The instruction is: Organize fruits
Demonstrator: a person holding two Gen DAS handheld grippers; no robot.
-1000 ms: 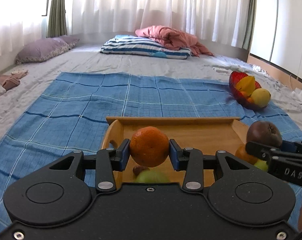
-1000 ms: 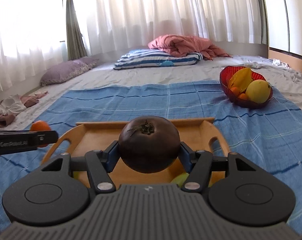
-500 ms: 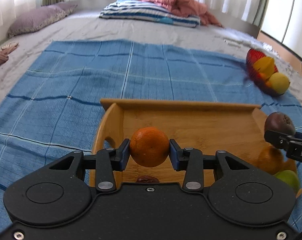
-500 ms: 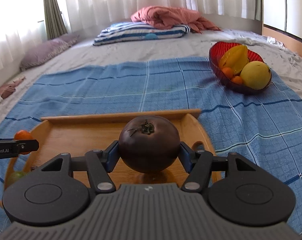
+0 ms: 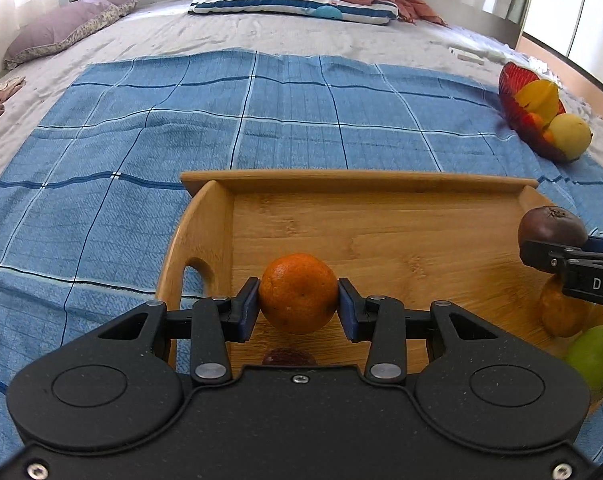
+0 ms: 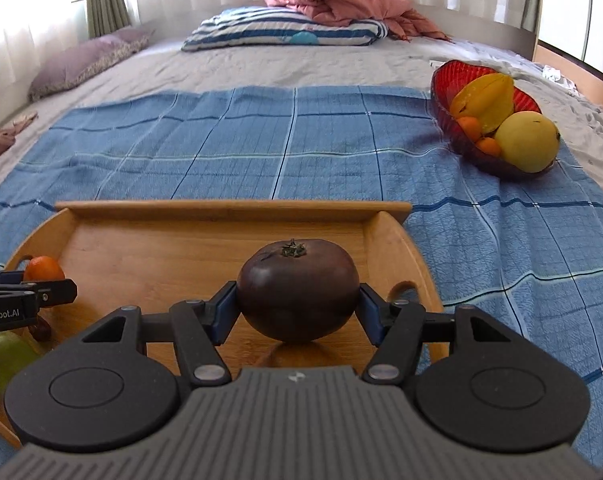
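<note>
While my left gripper (image 5: 298, 306) pinches an orange (image 5: 298, 293) between its blue pads (image 5: 248, 310), my right gripper (image 6: 297, 312) clamps a dark purple fruit (image 6: 297, 290) with a small dried stem on top. Both fruits hang low over the near part of a wooden tray (image 5: 381, 232); the purple one throws a dim reflection on the wood right under it, and I cannot tell whether it touches the board. In the left view the orange sits over the tray's near left side, close to the handle cut-out (image 5: 193, 276), with a small dark red fruit (image 5: 287, 357) just showing under it at the edge of my housing. Toward the tray's near right corner lie a brownish-orange fruit (image 5: 561, 316) and a green fruit (image 5: 593, 354), just beside each other, below my right gripper's arm. The tray rests on a blue checked cloth (image 5: 141, 152) spread over a grey bed (image 5: 221, 40). Farther off to the right, at the cloth's edge, a red glass bowl (image 6: 445, 88) holds a star fruit (image 6: 485, 100), a big yellow fruit (image 6: 527, 140) and small oranges (image 6: 470, 126). At the far end lie a striped pillow (image 6: 281, 32), a pink blanket (image 6: 341, 2) and, on the left, a purple pillow (image 6: 81, 60).
</note>
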